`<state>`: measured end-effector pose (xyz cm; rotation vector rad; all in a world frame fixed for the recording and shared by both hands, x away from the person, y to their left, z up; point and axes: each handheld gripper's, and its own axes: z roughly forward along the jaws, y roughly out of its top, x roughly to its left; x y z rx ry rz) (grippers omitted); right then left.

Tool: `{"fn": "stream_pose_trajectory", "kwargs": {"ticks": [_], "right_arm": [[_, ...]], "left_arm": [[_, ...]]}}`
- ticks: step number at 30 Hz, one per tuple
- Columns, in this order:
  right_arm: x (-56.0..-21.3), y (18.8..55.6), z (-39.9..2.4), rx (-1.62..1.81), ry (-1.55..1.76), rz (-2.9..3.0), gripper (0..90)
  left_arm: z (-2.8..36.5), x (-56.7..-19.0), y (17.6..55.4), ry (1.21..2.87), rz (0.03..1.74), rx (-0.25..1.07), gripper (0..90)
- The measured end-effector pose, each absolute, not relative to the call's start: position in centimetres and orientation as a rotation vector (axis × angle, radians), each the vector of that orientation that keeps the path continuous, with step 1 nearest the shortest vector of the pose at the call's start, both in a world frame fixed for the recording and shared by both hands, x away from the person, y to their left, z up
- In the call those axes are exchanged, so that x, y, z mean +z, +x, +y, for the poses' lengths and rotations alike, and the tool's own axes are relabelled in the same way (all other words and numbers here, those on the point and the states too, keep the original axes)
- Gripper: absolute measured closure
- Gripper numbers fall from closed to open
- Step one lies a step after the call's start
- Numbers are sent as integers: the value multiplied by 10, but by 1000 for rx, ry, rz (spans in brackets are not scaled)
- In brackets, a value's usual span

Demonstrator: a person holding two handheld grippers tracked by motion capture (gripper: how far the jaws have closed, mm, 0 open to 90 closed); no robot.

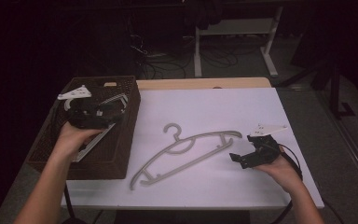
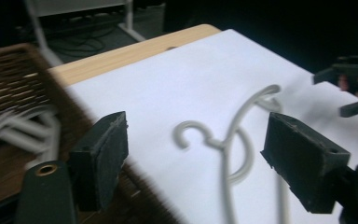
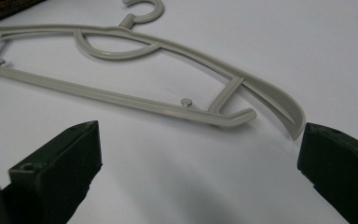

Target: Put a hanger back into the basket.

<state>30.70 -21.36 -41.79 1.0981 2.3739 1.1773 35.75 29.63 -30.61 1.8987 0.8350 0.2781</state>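
The grey hanger [image 1: 186,151] lies flat just beside the right gripper [image 1: 246,156] — jaws wide — left gripper [image 1: 103,109] likewise, over the basket [image 1: 121,154].

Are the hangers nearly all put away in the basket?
Some look done: pale hangers already lie in the basket. Nothing is in hand: the left gripper over the basket and the right gripper are both open. Left: one hanger on the white sheet.
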Motion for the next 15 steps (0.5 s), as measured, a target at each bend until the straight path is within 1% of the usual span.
{"fn": "stream_pose_trajectory", "kwargs": {"ticks": [3,7,9,13,14,15], "right_arm": [[-416,309,-213,1171,1100,2372,0],[-411,313,-210,1134,1113,2378,29],[-409,317,-208,1135,1115,2382,69],[-407,328,-201,1112,1134,2404,222],[-408,332,-198,1106,1141,2415,282],[-408,334,-196,1098,1138,2424,317]], "left_arm": [[271,-309,357,1905,797,237,197],[242,-314,358,1919,756,196,188],[230,-316,358,1925,739,191,185],[207,-322,358,1944,716,175,186],[204,-324,357,1947,712,173,186],[199,-327,357,1951,707,166,186]]}}
